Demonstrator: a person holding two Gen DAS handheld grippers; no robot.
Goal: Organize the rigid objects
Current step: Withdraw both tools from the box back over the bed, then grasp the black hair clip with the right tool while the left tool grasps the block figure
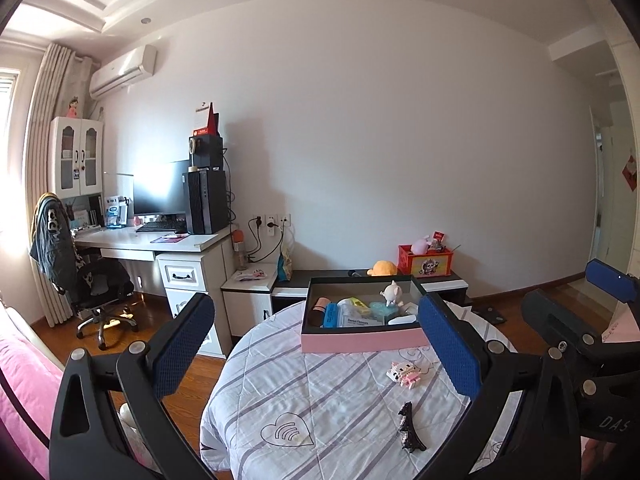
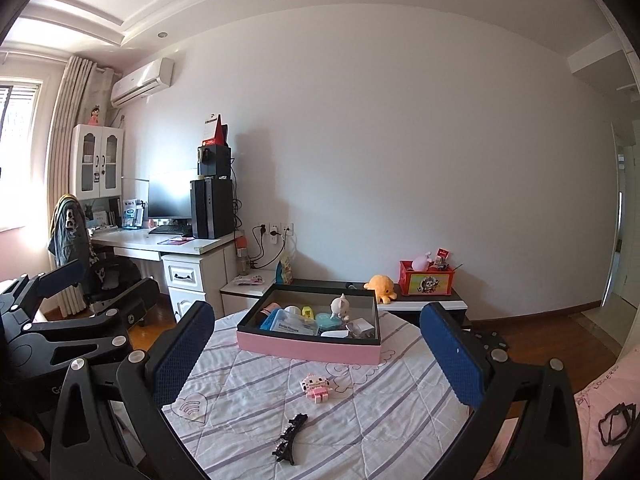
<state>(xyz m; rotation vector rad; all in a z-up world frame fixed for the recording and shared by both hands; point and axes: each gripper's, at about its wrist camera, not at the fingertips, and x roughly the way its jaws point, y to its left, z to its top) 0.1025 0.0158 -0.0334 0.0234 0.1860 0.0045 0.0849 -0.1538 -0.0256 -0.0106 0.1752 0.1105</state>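
Observation:
A pink box with a dark inside [image 1: 362, 340] [image 2: 308, 349] sits at the far side of a round table covered with a striped cloth [image 1: 320, 400] [image 2: 380, 412]. It holds several small items, among them a white figurine [image 1: 391, 292] [image 2: 340, 306]. A pink brick toy [image 1: 404, 372] [image 2: 316, 387] and a black Eiffel tower model [image 1: 410, 428] [image 2: 290, 438] lie on the cloth nearer to me. My left gripper [image 1: 316, 344] is open and empty above the table's near side. My right gripper [image 2: 316, 356] is open and empty too.
A desk with a monitor and a computer tower [image 1: 206, 206] [image 2: 212, 208] stands at the back left with an office chair [image 1: 96, 280]. A low cabinet behind the table carries an orange plush [image 2: 380, 283] and a red box [image 1: 426, 262] [image 2: 426, 278]. Pink bedding [image 1: 24, 384] lies at left.

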